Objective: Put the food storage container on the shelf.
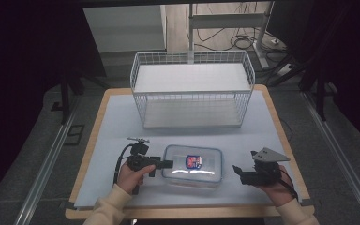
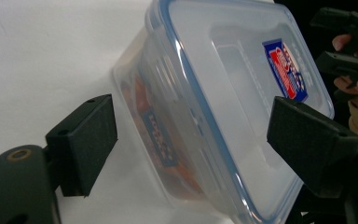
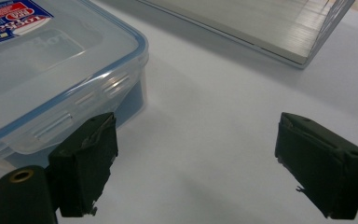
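Resting flat on the white-covered desk [image 1: 122,126], the clear rectangular plastic container with a blue-edged lid and a red-and-blue label [image 1: 193,165] lies between the two grippers. The left gripper [image 1: 168,164] points at the container's near end; in the left gripper view its black padded fingers [image 2: 86,142] stand wide apart, one on either side of that end, with a visible gap between each pad and the plastic. Nothing is gripped. Orange contents show through the container wall [image 2: 168,135] between these fingers. The right gripper [image 1: 236,169] sits just beside the opposite end. Its fingers [image 3: 86,163] are spread wide and hold nothing; in the right gripper view the container corner [image 3: 60,88] lies just beyond one finger, with bare desk between the pads. A white wire basket [image 1: 192,89] stands beyond both sets of fingers, well apart from the container.
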The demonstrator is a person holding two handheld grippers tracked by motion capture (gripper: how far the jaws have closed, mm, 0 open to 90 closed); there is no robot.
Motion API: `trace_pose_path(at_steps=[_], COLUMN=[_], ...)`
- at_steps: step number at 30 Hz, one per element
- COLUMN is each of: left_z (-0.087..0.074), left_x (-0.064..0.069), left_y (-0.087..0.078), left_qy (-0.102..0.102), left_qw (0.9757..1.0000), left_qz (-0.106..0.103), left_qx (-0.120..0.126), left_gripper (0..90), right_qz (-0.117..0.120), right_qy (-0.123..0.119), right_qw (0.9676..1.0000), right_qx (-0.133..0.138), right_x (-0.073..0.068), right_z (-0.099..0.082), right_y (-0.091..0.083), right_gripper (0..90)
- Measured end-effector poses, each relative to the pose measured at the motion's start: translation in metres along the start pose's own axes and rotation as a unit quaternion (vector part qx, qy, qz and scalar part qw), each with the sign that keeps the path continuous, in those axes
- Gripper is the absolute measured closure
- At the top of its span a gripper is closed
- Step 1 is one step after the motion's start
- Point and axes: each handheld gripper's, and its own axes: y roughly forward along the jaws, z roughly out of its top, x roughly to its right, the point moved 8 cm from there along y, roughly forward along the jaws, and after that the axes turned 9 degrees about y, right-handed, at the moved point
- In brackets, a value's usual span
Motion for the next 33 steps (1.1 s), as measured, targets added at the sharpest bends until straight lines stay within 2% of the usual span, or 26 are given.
trace_pose_path(at_steps=[4,6,13,14,16,19,20,25,26,31,33], left_z=[-0.001,-0.002,-0.002,-0.002,-0.002,-0.002,-0.002,-0.002,-0.002,-0.002,-0.002], left_x=[0.004,0.009,0.011,0.011,0.011,0.011,0.011,0.010,0.010,0.010,0.010], left_y=[0.003,0.006,0.005,0.005,0.005,0.005,0.005,0.005,0.005,0.005,0.004], left_qy=[-0.006,-0.008,-0.008,-0.007,-0.008,-0.007,-0.006,-0.006,-0.005,-0.004,-0.003], left_qw=[0.9999,0.9995,0.9997,0.9998,0.9998,0.9998,0.9998,0.9998,0.9998,0.9998,0.9997], left_qz=[-0.014,-0.027,-0.020,-0.019,-0.019,-0.019,-0.020,-0.021,-0.021,-0.021,-0.023], left_qx=[-0.003,-0.013,-0.006,-0.005,-0.007,-0.006,-0.005,-0.004,-0.004,-0.004,-0.004], left_gripper=[19.5,20.4,25.3,25.4,25.4,25.6,25.7,26.0,26.0,26.0,25.9], right_qz=[-0.001,-0.001,0.013,0.028,0.043,0.075,0.080,0.096,0.101,0.101,0.108], right_qy=[-0.001,-0.001,0.005,0.018,0.031,0.055,0.056,0.059,0.067,0.082,0.096], right_qw=[1.0000,1.0000,0.9999,0.9994,0.9986,0.9956,0.9952,0.9933,0.9921,0.9906,0.9885], right_qx=[-0.001,0.000,-0.003,-0.001,0.000,-0.010,-0.013,-0.026,-0.031,-0.040,-0.046], right_x=[0.000,0.000,-0.002,-0.006,-0.010,-0.017,-0.019,-0.026,-0.027,-0.030,-0.034], right_z=[-0.001,0.000,0.000,0.002,0.004,0.006,0.006,0.007,0.009,0.012,0.014], right_y=[0.000,-0.001,0.001,0.000,-0.001,-0.001,-0.001,0.003,0.004,0.005,0.007], right_gripper=[13.1,13.2,13.3,13.3,13.3,13.2,13.2,13.2,13.2,12.8,12.5])
